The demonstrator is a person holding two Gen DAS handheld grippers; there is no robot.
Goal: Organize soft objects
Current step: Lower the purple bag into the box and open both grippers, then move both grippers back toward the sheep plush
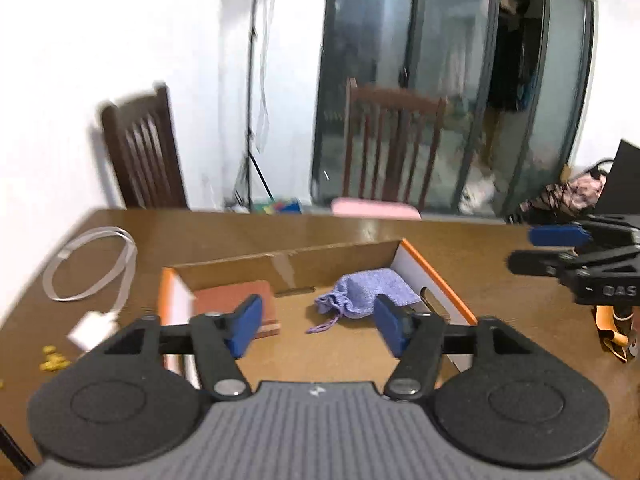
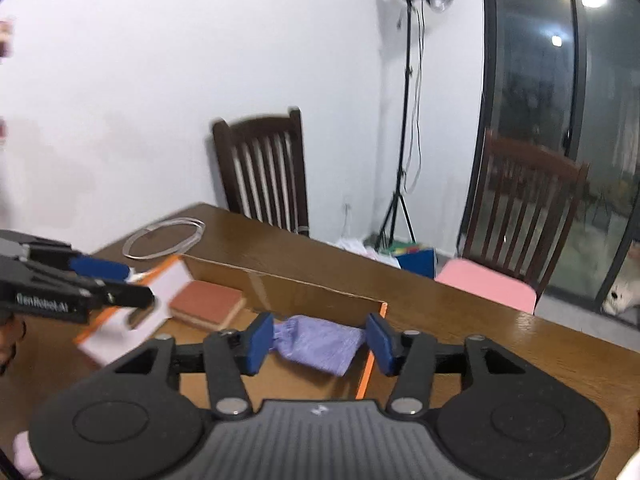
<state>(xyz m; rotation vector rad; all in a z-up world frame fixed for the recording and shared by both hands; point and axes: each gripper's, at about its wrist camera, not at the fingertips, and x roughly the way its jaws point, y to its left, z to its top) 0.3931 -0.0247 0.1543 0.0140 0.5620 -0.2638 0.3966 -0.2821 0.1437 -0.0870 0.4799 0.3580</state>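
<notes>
Since both the left claw (image 1: 316,326) and right claw (image 2: 320,340) are spread wide and empty above the box (image 1: 436,276), the limp, light purple pouch (image 1: 370,290) lying inside by its right wall is best pinched mid-body, not by the drawstring (image 1: 324,326).

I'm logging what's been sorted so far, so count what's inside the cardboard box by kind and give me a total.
Purple drawstring pouch: 1
Reddish-brown book-like block: 1
Total in the cardboard box: 2
Both lie on the box floor, apart from each other; neither gripper holds anything.
</notes>
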